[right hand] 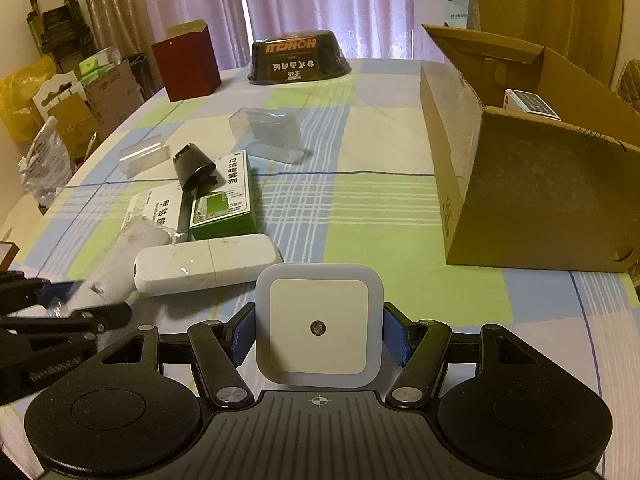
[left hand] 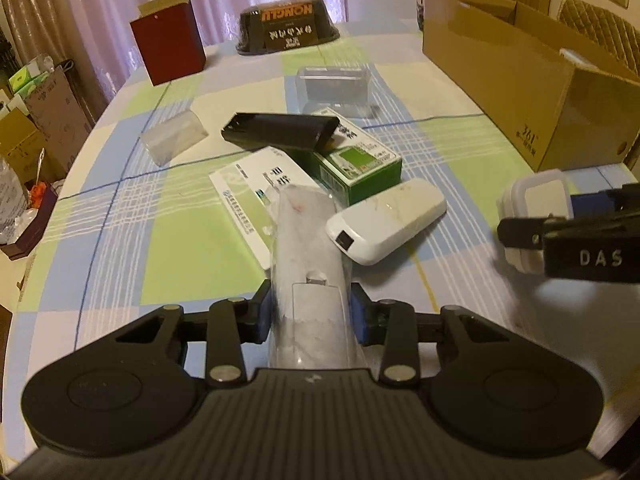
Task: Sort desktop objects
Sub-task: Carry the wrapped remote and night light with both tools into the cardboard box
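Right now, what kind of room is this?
Probably a home dining room used for storage: a table under a checked tablecloth, curtains behind it, and stacked cartons along the wall.

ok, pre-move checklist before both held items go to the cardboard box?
1. Right hand-held gripper shut on square night light: ok.
2. Left hand-held gripper shut on plastic-wrapped white item: ok.
3. Cardboard box open on top: ok.
4. Path from night light to box free of objects: ok.
5. Free room inside box: cannot tell.
6. Wrapped item clear of white oblong device: cannot tell.
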The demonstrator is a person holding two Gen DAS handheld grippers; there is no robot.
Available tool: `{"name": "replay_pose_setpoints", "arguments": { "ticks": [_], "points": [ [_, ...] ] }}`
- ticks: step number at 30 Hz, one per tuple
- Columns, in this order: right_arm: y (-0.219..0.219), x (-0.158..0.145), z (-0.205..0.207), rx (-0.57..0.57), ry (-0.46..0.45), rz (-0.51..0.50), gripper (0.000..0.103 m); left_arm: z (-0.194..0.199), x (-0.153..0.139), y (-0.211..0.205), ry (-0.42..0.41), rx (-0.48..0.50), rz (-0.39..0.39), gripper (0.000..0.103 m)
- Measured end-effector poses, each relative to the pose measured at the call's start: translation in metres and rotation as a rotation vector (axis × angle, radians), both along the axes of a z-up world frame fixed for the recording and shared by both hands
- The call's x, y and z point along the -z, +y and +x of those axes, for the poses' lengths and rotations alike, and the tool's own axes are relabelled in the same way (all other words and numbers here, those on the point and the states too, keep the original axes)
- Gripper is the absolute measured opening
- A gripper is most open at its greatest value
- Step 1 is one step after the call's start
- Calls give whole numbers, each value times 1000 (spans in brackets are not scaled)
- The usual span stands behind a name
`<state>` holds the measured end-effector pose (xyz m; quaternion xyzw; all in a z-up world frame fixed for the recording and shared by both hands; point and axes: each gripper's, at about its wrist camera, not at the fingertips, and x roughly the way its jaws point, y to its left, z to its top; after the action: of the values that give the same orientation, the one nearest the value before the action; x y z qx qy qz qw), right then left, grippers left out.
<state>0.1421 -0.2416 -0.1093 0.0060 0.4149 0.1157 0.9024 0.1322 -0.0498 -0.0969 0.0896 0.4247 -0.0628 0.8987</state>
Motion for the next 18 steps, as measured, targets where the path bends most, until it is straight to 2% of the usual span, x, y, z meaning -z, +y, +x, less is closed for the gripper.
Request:
{"name": "replay_pose_setpoints", "arguments": {
  "ticks": [7, 18],
  "points": [
    [7, 1, 0, -14, -4, -5, 64, 4, 2, 12, -18, -35, -30, 33],
    [11, 2, 1, -16, -4, -2, 64, 9, -1, 12, -41, -19, -58, 33]
  ]
}}
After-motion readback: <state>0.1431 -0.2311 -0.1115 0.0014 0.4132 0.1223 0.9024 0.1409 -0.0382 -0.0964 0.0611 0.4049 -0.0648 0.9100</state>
